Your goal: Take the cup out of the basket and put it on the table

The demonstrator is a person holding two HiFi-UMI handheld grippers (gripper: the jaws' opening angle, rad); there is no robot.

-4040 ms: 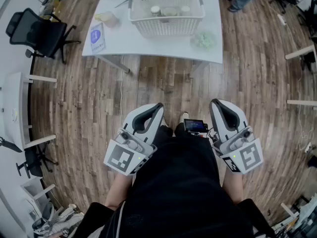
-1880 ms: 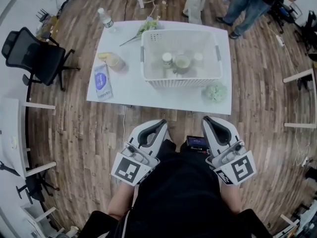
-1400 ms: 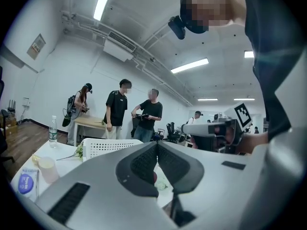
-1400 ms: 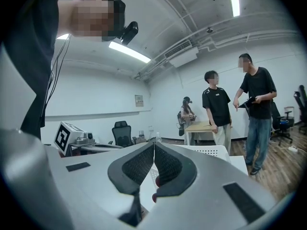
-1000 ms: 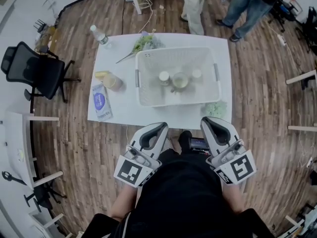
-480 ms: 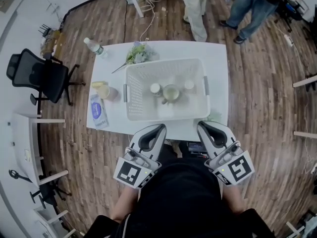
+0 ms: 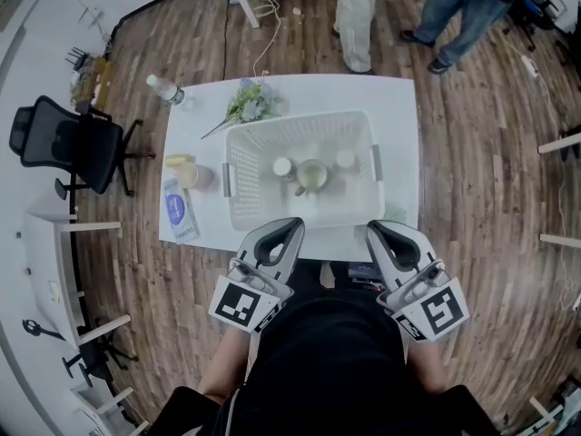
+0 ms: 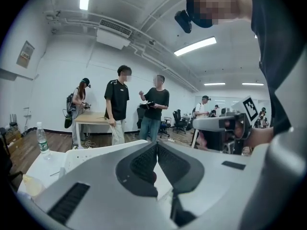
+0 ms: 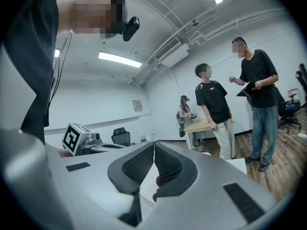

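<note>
A white slatted basket [image 7: 243,189] stands on the white table [image 7: 399,116] in the head view. Inside it sits a pale cup [image 7: 313,176], seen from above, between a small jar [image 7: 283,166] and another small container [image 7: 345,160]. My left gripper [image 7: 289,226] and right gripper [image 7: 376,230] are both shut and hold nothing. Their tips hang at the table's near edge, short of the basket. The left gripper view shows my left gripper [image 8: 157,144] with its jaws pressed together, the basket rim behind them. In the right gripper view my right gripper [image 9: 154,145] is likewise shut.
On the table's left lie a water bottle [image 7: 163,89], a flower sprig [image 7: 251,103], a yellowish jar [image 7: 186,171] and a blue packet [image 7: 175,212]. A green object [image 7: 395,214] lies by the near right corner. A black chair [image 7: 68,143] stands left; people [image 7: 359,16] stand beyond the table.
The table and basket have come closer over the frames. Both shut grippers have moved forward, and their tips now reach the table's near edge.
</note>
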